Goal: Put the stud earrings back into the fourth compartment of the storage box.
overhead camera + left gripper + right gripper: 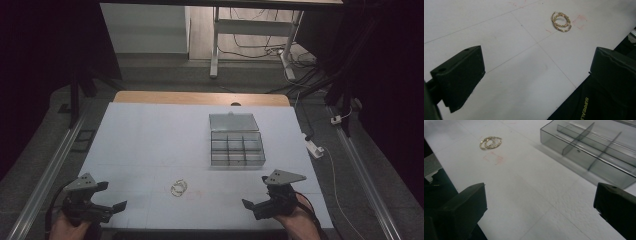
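Two gold hoop earrings [178, 187] lie overlapping on the white table sheet, near its front middle. In the left gripper view the earrings [561, 21] lie ahead and to the right, and in the right gripper view the earrings [490, 142] lie ahead and to the left. A clear plastic compartment box [237, 148] with its lid folded back stands right of centre; the box [589, 152] looks empty. My left gripper [107, 199] rests open at the front left corner, nothing between its jaws. At the front right my right gripper [256, 199] is open too, holding nothing.
The white sheet [150, 140] covers the table, with a wooden strip [200, 98] at its far edge. A faint red square mark [494, 158] lies beside the earrings. Cables and a power strip [314, 147] lie on the floor to the right.
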`<state>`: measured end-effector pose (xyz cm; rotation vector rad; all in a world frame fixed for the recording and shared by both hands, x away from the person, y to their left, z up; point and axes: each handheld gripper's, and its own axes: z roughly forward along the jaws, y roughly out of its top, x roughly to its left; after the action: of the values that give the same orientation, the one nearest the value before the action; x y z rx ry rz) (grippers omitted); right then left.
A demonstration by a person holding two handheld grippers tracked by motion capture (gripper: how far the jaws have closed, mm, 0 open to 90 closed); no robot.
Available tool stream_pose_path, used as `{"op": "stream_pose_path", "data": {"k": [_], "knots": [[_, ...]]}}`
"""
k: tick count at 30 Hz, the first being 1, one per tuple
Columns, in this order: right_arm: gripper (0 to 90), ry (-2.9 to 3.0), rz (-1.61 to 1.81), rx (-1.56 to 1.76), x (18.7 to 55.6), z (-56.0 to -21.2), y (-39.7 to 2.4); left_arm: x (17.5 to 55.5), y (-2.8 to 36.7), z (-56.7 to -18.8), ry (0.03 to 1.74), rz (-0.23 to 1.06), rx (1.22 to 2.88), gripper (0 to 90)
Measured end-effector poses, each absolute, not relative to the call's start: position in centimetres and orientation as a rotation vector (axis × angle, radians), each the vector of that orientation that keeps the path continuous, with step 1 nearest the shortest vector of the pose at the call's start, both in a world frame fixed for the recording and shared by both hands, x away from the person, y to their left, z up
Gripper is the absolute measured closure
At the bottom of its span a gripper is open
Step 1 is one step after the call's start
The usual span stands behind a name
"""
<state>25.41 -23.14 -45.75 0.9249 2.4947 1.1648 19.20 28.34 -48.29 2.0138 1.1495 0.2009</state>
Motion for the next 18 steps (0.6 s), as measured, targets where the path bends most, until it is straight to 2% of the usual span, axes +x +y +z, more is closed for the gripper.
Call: {"op": "stream_pose_path", "data": {"k": [18], "knots": [[0.0, 2.579, 1.173, 0.856, 27.4, -46.1, -18.5, 19.2, 28.3, -48.3, 1.146, 0.198, 2.016, 0.0]]}}
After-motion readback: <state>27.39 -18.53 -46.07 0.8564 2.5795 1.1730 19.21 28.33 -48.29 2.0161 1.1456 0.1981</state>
